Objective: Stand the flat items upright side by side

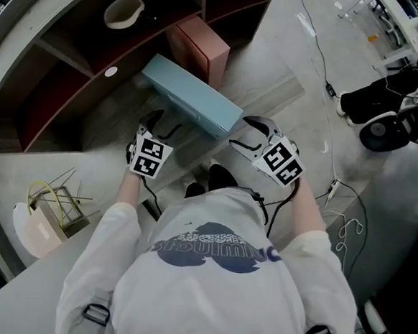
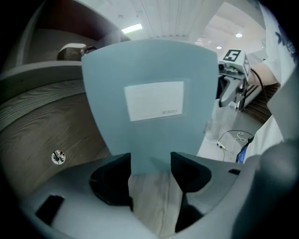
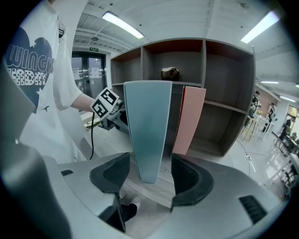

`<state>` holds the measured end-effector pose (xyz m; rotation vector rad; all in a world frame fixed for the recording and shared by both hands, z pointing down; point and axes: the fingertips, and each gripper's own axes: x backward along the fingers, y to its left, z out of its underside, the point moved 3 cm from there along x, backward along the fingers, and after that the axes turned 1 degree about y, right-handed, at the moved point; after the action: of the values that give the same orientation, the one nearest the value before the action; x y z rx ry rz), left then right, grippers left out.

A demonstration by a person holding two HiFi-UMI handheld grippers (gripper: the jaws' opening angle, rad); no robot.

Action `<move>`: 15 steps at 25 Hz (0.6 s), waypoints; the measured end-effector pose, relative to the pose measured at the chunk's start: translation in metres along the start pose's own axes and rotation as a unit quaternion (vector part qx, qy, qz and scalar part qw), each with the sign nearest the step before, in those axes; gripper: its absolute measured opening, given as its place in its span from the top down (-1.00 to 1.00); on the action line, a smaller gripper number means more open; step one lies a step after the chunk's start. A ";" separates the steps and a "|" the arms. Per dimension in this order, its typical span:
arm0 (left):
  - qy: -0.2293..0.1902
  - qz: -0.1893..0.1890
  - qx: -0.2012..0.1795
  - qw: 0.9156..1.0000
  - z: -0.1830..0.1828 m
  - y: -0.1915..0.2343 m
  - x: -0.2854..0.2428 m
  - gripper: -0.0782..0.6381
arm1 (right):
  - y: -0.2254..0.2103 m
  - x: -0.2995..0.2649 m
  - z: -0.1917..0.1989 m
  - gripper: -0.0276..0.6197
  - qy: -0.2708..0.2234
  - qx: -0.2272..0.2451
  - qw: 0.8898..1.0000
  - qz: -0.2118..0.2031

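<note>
I note a dark shelving unit [image 3: 224,93] with open compartments, and a low wood-grain platform [image 1: 119,119] running out from its base. The blue flat item [image 1: 193,95] stands upright on this platform, on its long edge. Its broad face, which carries a white label, is turned toward the left hand-held gripper [image 2: 150,161]. Its narrow edge is turned toward the right hand-held gripper [image 3: 149,168]. The pink flat item [image 3: 190,116] also stands upright on the platform, just beside the blue one on the shelving side. I cannot tell whether the two touch. Left hand-held gripper: released, jaws well apart, with the blue item's face beyond them and only the bare platform in the gap. Right hand-held gripper: released, jaws well apart. The blue item's narrow edge shows in line with the gap, with clear space on either side and no pad pressing on it. In the head view the two hand-held grippers sit at opposite ends of the blue item, on the person's side. A white bag [image 1: 42,225] with yellow handles rests on a grey table [image 1: 6,175] at lower left. A pale bowl [image 1: 124,12] sits in an upper compartment. A small round sticker [image 2: 58,157] lies on the wood to the left of the blue item.
</note>
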<state>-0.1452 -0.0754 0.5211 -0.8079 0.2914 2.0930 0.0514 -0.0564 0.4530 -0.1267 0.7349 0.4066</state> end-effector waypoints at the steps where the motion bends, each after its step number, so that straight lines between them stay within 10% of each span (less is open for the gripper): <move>1: -0.004 0.013 -0.001 1.000 0.001 -0.016 -0.001 0.04 | -0.005 -0.002 0.002 0.06 0.006 0.008 1.000 -0.005; 15: -0.012 0.063 -0.005 0.998 -0.029 -0.051 -0.027 0.04 | -0.006 -0.024 -0.014 0.08 0.004 0.032 0.997 -0.065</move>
<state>-0.0806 -0.0750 0.5205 -0.7883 0.3266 2.2222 0.0291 -0.0732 0.4587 -0.1145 0.7422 0.2574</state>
